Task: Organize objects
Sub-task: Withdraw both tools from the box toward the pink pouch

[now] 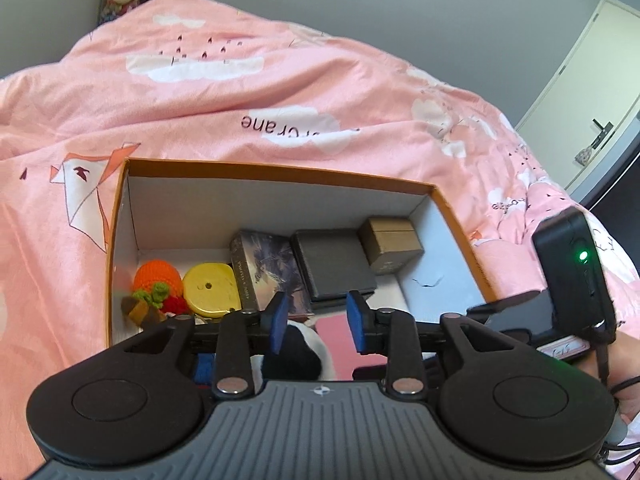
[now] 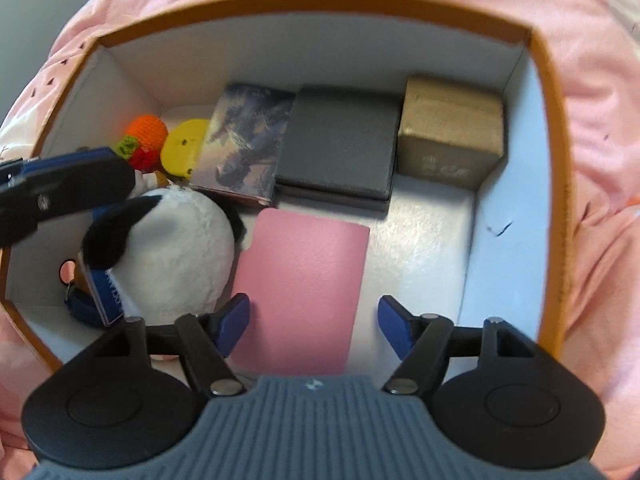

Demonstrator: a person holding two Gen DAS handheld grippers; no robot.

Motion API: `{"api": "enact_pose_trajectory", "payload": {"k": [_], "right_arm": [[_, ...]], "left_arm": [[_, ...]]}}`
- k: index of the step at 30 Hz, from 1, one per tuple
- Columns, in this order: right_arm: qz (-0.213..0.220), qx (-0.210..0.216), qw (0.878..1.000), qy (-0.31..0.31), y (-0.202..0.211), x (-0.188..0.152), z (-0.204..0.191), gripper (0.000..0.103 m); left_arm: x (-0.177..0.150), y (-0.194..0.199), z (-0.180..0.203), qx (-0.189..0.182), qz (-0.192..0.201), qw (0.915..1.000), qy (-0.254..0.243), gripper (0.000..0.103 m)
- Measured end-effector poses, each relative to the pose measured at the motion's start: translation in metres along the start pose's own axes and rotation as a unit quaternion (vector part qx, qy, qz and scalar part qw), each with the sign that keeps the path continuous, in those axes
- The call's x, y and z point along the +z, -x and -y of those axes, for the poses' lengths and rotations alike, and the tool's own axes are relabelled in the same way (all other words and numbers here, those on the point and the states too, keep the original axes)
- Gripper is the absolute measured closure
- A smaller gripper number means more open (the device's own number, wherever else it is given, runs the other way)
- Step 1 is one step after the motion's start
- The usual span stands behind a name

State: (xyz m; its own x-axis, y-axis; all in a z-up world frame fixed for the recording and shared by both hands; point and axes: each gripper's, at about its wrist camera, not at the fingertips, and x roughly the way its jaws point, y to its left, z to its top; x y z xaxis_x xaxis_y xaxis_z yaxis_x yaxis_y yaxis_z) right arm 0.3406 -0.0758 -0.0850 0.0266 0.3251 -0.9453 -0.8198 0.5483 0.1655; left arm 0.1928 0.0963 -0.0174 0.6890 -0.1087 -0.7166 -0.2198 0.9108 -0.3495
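Half plush toy [image 2: 176, 248] hidden behind left gripper [image 1: 318, 322].

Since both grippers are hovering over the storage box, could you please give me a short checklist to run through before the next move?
1. Right gripper open and empty: ok.
2. Left gripper open and empty: ok.
3. Pink card flat on the floor of the box, free of the pads: ok.
4. Dark grey box and gold box sit side by side at the far wall: ok.
5. Plush toy is clear of the left gripper above it: cannot tell.
6. More items wait outside the box: cannot tell.
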Motion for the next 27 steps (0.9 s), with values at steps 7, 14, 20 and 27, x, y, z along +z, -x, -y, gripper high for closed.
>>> {"api": "enact_pose_trajectory", "payload": {"k": [7, 14, 20, 27], "right_arm": [[0.119, -0.012, 0.992, 0.027, 0.061, -0.024, -0.026, 0.032], [0.243, -0.057, 0.968, 0.038, 0.118, -0.076, -0.051, 0.035], [0.279, -0.078, 0.957, 0.009, 0.138, -0.128, -0.056, 0.048], [0.238, -0.087, 0.967, -0.036, 0.118, -0.175, -0.056, 0.048]], "left_arm": [[-0.021, 0.038, 0.019, -0.029, 0.029, 0.9989, -0.022, 0.060], [-0.047, 0.067, 0.037, -0.056, 0.039, 0.9967, -0.045, 0.056], [-0.070, 0.061, 0.039, -0.077, -0.009, 0.9968, -0.020, 0.051], [-0.107, 0.031, 0.026, -0.087, -0.129, 0.9875, 0.024, 0.051]]}}
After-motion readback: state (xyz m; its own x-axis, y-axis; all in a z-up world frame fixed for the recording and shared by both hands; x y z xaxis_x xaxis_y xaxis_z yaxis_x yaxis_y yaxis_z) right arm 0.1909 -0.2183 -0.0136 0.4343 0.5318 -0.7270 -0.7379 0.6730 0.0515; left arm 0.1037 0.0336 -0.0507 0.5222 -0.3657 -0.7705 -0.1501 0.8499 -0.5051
